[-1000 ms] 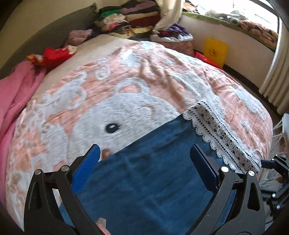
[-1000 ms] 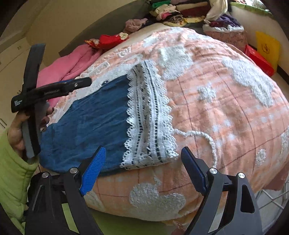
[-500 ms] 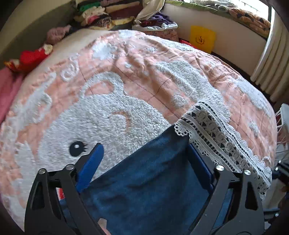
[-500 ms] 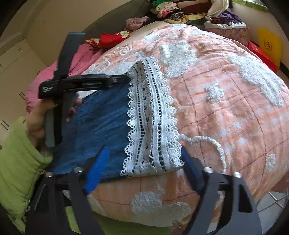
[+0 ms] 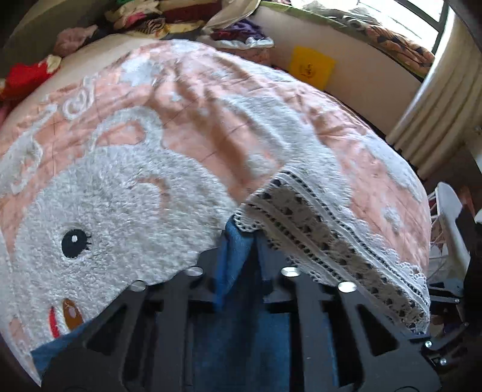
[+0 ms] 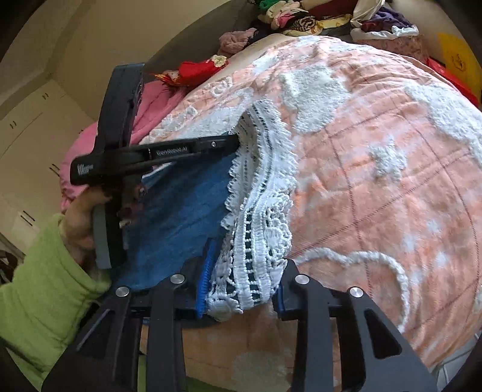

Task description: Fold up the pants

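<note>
Pants (image 6: 186, 208) of blue denim with a wide white lace hem (image 6: 262, 211) are spread on a peach quilted bedspread (image 6: 376, 196) with fluffy white animal figures, close to its near edge. The left gripper (image 5: 238, 238), a black two-finger tool with blue pads, is clamped together on a pinched ridge of the blue cloth just beside the far end of the lace band, and the fabric is drawn up into a peak between its tips. In the right wrist view the same tool is seen from the side, held by a hand (image 6: 81, 217) in a light green sleeve (image 6: 45, 286), its tip buried where the denim meets the lace. The right gripper (image 6: 241, 289) is set at the near end of the lace hem, by the bedspread's near edge; its jaws are closing, and the bunched lace is gathered between the blue pads and pressed from both sides. A heap of mixed clothes (image 5: 168, 18) is piled beyond the far edge of the bedspread, and a pink blanket (image 6: 156, 102) lies along its left side.
</note>
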`<state>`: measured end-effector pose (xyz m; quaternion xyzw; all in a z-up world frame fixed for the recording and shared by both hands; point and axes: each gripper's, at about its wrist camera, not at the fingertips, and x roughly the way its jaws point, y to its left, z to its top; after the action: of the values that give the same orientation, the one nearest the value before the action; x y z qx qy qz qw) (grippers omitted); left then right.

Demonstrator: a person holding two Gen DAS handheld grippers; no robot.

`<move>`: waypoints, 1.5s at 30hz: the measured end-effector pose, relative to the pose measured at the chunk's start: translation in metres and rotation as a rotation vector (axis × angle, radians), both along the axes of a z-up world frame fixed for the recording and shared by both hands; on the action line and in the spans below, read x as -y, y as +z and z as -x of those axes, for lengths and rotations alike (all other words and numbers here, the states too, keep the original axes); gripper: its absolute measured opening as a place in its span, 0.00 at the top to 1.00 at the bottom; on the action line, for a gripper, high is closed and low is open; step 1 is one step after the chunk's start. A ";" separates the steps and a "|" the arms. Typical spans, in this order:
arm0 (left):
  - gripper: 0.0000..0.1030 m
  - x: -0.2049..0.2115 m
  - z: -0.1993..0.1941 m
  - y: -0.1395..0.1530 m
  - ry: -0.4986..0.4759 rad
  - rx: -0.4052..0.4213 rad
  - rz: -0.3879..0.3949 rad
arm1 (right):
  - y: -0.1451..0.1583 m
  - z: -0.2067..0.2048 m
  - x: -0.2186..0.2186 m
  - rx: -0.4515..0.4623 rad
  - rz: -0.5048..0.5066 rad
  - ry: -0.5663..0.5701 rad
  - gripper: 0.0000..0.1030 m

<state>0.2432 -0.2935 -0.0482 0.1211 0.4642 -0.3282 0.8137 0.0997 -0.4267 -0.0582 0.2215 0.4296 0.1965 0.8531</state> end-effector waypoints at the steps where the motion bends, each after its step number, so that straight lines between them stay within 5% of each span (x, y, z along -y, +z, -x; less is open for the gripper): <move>1: 0.93 0.001 0.003 0.001 -0.006 0.015 -0.010 | 0.003 0.000 -0.004 0.010 0.008 0.005 0.71; 7: 0.96 -0.018 0.008 0.012 -0.002 0.003 0.078 | 0.030 0.005 -0.022 0.091 0.012 0.057 0.72; 18: 0.96 -0.115 0.026 0.056 0.131 0.049 0.274 | 0.081 0.017 -0.092 0.226 0.075 0.259 0.72; 28: 0.93 -0.204 0.032 0.030 0.348 -0.026 0.349 | 0.067 0.027 -0.201 0.243 0.257 0.481 0.72; 37: 0.76 -0.298 0.063 0.029 0.549 -0.055 0.565 | 0.048 0.045 -0.269 0.299 0.454 0.608 0.72; 45: 0.52 -0.310 0.089 0.021 0.505 -0.113 0.670 | 0.031 0.058 -0.301 0.353 0.584 0.694 0.68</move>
<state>0.1542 0.0170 -0.0274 -0.2856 0.3907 -0.2574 0.8364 0.0415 -0.1257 -0.0276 -0.2202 0.3640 0.3750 0.8236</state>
